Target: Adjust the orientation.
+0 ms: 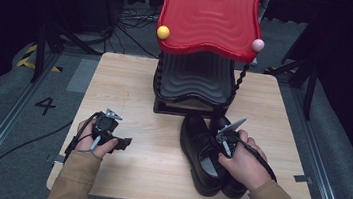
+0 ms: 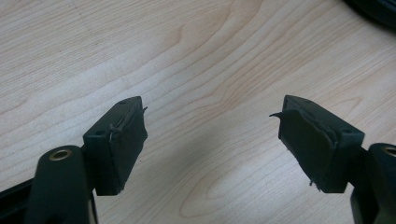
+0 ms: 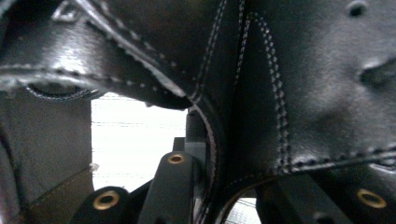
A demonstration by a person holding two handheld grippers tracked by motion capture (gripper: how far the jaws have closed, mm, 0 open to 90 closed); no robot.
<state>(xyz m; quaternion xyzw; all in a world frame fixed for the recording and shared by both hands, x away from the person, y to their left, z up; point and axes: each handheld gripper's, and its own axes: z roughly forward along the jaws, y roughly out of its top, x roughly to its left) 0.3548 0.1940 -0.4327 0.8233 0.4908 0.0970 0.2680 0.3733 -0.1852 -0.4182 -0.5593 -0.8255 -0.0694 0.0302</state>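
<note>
At the table's (image 1: 130, 175) near edge the person's two sleeves come in. The left claw (image 1: 124, 143) rests low over bare wood near the left edge, its jaws wide apart with nothing between them, as the left gripper view shows (image 2: 210, 140). The right claw (image 1: 225, 143) sits on the pair of black shoes (image 1: 208, 158) toward the near right of the table; in the right gripper view its jaws stand close together with a fold of stitched leather (image 3: 224, 140) pinched between them, so it looks clamped on the shoe's upper near the laces. The shoes lie side by side, heels toward the person and toes pointing away, so their long axis runs straight to the rack (image 1: 194, 81) at the far edge, whose black lower shelf (image 1: 194, 76) sits just beyond the toes under a red top shelf (image 1: 209, 17). The right hand (image 1: 243, 162) is plainly the nearer one; any lift probably carries the shoe forward along that axis.
</note>
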